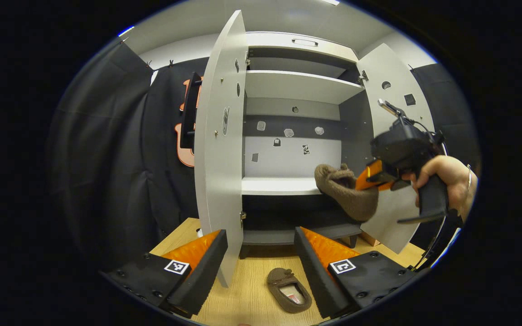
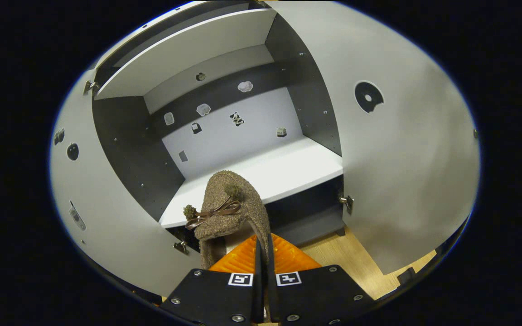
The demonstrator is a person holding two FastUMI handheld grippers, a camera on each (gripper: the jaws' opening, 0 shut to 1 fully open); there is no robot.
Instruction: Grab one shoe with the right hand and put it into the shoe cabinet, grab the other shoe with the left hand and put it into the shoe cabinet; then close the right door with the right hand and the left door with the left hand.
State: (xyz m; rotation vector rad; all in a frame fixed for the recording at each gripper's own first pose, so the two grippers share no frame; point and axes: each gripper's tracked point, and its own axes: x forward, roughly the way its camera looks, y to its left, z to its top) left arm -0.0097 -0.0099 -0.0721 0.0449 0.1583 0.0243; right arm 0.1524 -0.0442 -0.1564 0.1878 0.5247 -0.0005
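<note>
Shoe cabinet (image 1: 297,86) is standing with both doors swung wide — left door (image 1: 218,149) and right door (image 1: 394,136) — on the wood floor (image 1: 252,290). Two doors, one cabinet.

Step in hand, as I'm reading it: first shoe is going in with the right hand. Right tongs (image 2: 263,256) are clamping nearly shut on the heel edge of the carried slipper (image 2: 229,213), toe pointing at the front edge of the middle shelf (image 2: 270,174). In the left gripper view the same slipper (image 1: 349,192) is hanging at that shelf's right front corner, not resting on it yet, with a hand (image 1: 447,181) gripping the right tool.

Left tongs (image 1: 261,258) are spread wide, holding nothing, hovering over the floor in front of the cabinet.

Second slipper (image 1: 289,290) is lying on the floor between the left tongs' fingers, opening up, untouched.

Count: two slippers — one in the air, one on the floor.

Next move likely needs the toe pushed over the shelf lip, then the right tongs releasing once the sole is sitting flat.
</note>
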